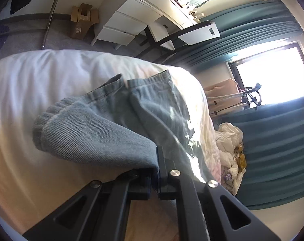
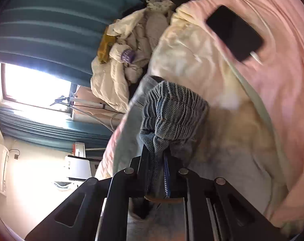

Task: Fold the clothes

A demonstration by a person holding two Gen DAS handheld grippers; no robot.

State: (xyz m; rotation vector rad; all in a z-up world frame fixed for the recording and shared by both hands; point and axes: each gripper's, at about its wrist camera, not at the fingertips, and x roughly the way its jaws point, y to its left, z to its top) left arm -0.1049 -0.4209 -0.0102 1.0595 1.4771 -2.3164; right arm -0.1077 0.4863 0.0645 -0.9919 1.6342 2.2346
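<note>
A pair of light blue denim trousers [image 1: 103,124] hangs over the pale bed [image 1: 31,84] in the left wrist view, its hemmed leg ends toward the far edge. My left gripper [image 1: 155,172] is shut on a fold of this denim, lifted off the sheet. In the right wrist view the gathered elastic waistband [image 2: 174,110] of the same trousers bunches up in front of my right gripper [image 2: 159,160], whose jaws pinch the denim between them above the pink bedding [image 2: 282,100].
A black phone [image 2: 234,33] with a white cable lies on the pink bedding. A heap of cream clothes [image 2: 119,60] sits at the bed's end by teal curtains [image 1: 272,144]. White drawers [image 1: 127,22] and a cardboard box [image 1: 82,21] stand beyond the bed.
</note>
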